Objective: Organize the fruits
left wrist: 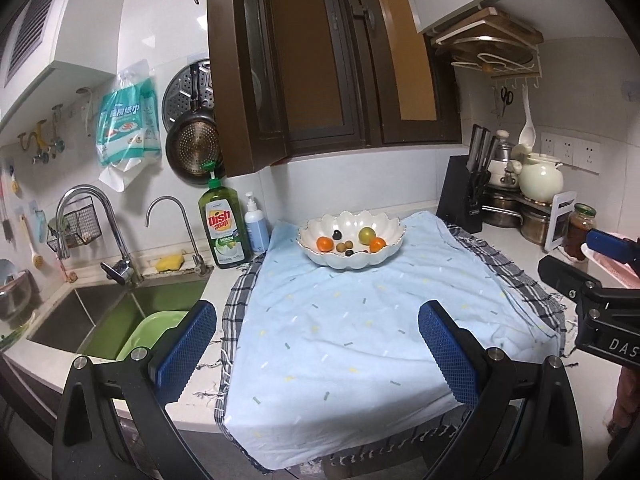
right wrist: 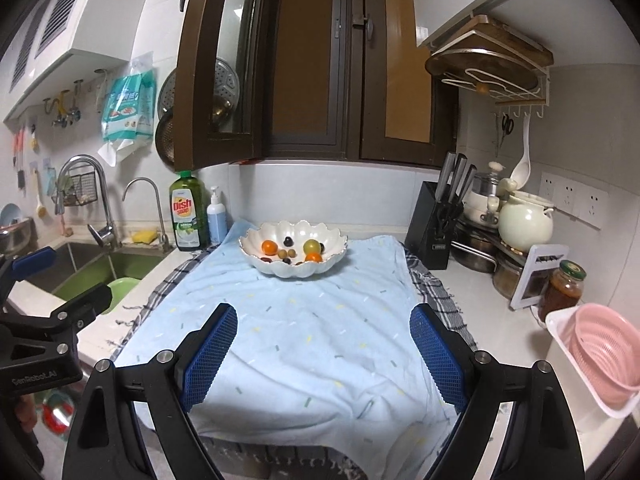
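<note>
A white scalloped bowl (left wrist: pixel 390 254) stands at the far end of a light blue cloth (left wrist: pixel 360 340). It holds two oranges (left wrist: pixel 325 244), a green round fruit (left wrist: pixel 367 235) and several small dark and tan fruits. The bowl also shows in the right wrist view (right wrist: pixel 248 258), with an orange (right wrist: pixel 269 246) and the green fruit (right wrist: pixel 311 246) inside. My left gripper (left wrist: pixel 318 350) is open and empty above the near part of the cloth. My right gripper (right wrist: pixel 322 354) is open and empty, also over the near cloth, well short of the bowl.
A sink (left wrist: pixel 120 312) with a green basin (left wrist: pixel 154 332) lies at the left. Dish soap (left wrist: pixel 224 224) stands by the cloth. A knife block (right wrist: pixel 434 226), pots, a jar (right wrist: pixel 562 290) and a pink colander (right wrist: pixel 600 360) crowd the right. An open window frame hangs overhead.
</note>
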Demonstrator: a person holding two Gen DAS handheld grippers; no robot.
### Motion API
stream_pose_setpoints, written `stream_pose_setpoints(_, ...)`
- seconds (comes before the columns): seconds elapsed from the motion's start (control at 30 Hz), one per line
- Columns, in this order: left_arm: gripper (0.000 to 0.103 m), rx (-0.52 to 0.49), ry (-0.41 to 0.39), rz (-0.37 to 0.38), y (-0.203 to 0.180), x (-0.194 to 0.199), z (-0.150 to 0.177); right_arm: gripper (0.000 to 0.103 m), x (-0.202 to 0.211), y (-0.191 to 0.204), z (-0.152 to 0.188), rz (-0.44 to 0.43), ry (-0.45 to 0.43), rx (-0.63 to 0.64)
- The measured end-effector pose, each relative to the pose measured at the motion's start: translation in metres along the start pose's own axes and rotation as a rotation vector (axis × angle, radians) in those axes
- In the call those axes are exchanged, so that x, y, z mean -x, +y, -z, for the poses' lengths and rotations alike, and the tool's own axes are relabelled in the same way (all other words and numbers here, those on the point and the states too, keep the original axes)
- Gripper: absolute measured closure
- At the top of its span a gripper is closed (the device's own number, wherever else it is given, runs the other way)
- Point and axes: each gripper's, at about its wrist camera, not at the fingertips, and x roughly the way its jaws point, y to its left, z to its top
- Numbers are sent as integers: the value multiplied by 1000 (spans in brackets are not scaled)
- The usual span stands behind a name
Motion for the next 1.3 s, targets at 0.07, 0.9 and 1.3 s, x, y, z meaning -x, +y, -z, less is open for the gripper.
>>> stream_pose_setpoints(0.07,0,-9,-13,-10,-1,6,1,14,5,0,2,1,-3,3)
stream_pose_setpoints(0.9,0,-13,-35,7,-14,15,-1,14,21,-14,8,16,-13,-5)
stream_pose_setpoints(1.3,0,-22,-34,18,-19,13,-3,14,22,-17,10,27,-12,-11)
